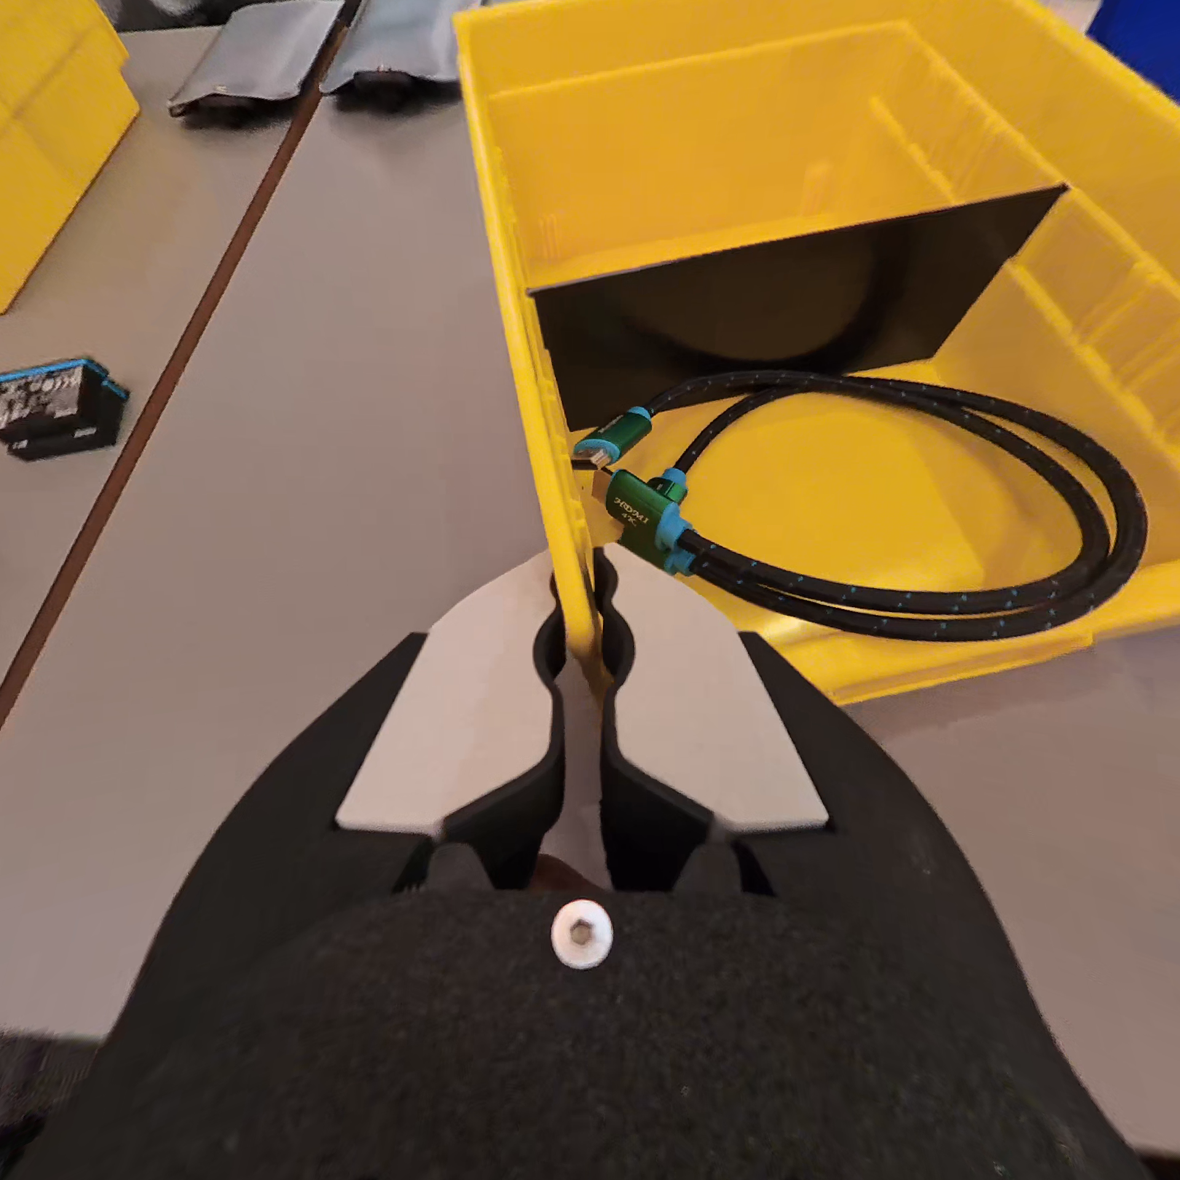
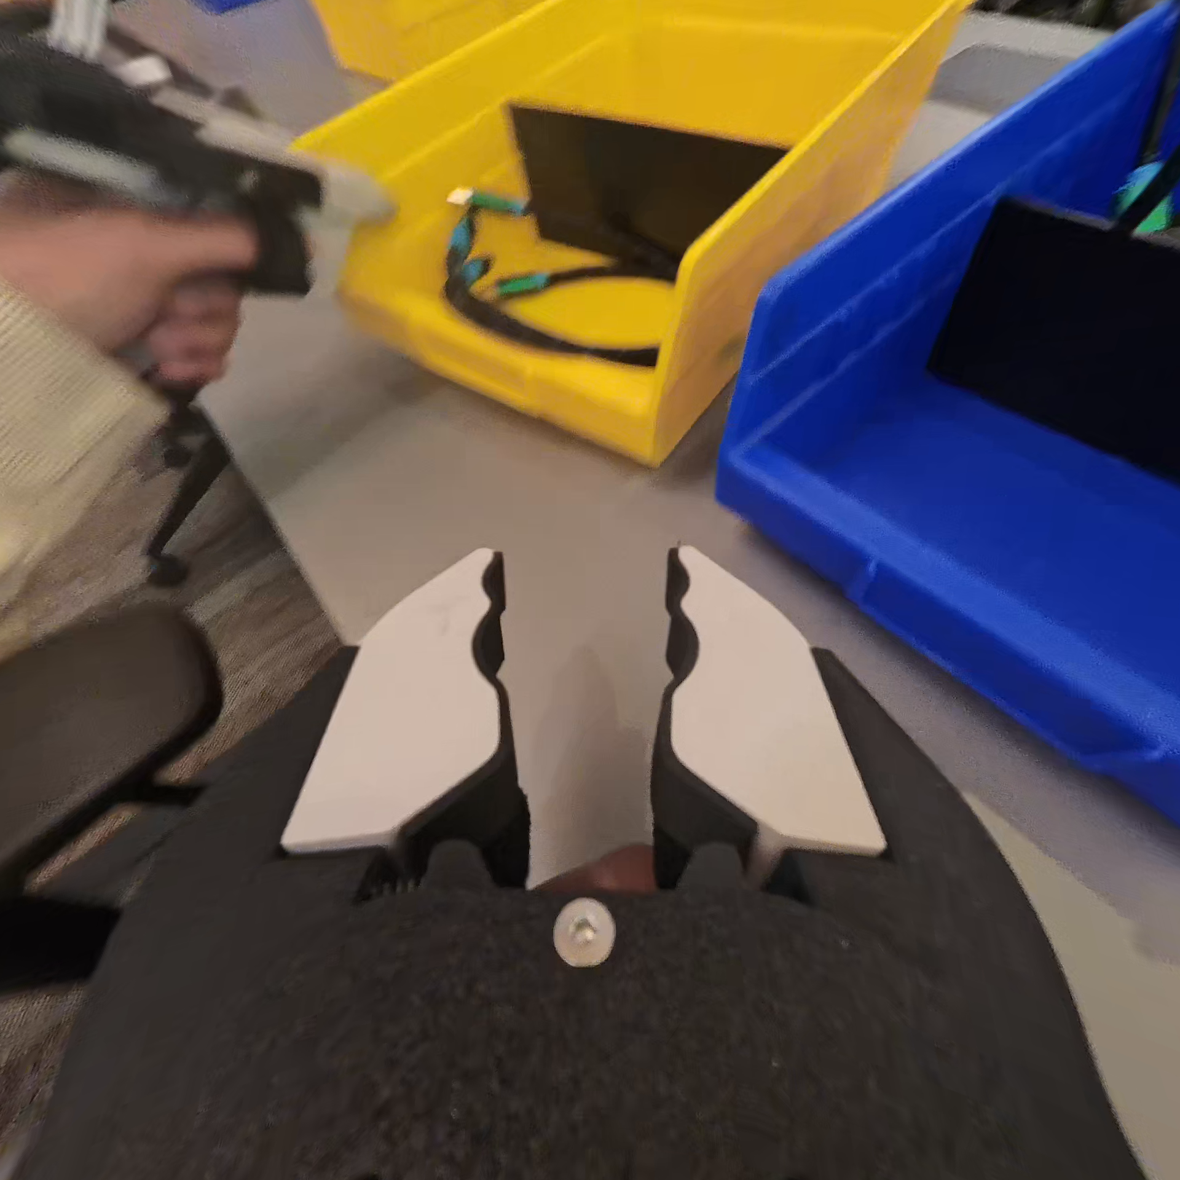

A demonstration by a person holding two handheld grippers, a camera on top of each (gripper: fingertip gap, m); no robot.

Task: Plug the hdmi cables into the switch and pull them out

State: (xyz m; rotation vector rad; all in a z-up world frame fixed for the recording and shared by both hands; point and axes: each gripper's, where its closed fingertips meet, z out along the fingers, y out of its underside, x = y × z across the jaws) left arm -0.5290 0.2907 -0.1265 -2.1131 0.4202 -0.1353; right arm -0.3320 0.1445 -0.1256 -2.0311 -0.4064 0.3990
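A yellow bin holds coiled black braided HDMI cables with green plugs and blue collars. My left gripper is shut on the bin's left wall, one finger outside and one inside, just short of the plugs. The right wrist view shows it at the bin's left edge. A small black and blue box, perhaps the switch, lies on the table far left. My right gripper is open and empty above the grey table, short of the yellow bin with the cables.
A black divider stands across the yellow bin. A blue bin with a dark divider sits to the right. Another yellow bin is far left. A person's hand holds the left gripper; a chair stands beyond the table's left edge. The gap from one gripper's tips to the other's is roughly 25 cm. The switch is about 30 cm from my left fingertips.
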